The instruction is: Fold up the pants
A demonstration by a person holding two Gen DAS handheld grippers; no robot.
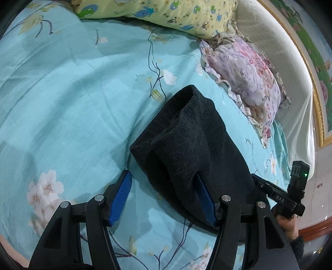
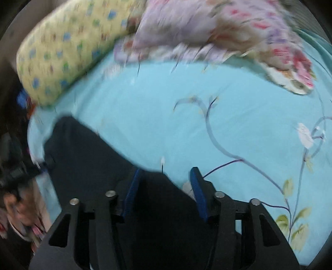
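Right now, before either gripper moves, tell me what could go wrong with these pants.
1. The left gripper has only one finger tucked under a fold of the black pants, so closing may catch just one layer.
2. The right gripper straddles a cloth edge with jaws apart; pulling could slip off.
3. The frilled floral pillow lies near the far end; a swing could snag it.

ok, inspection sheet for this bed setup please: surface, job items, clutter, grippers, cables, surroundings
Surface: bed sheet, turquoise floral, wrinkled.
Job's things: black pants, bunched and partly folded.
Clutter: yellow pillow and pink floral pillow at the head.
Grippers: left hand-held gripper open, one finger under a pants fold; right hand-held gripper open, pants edge between the jaws, view blurred.
Cables: nothing seen.
Surroundings: white headboard, floral wall beyond.
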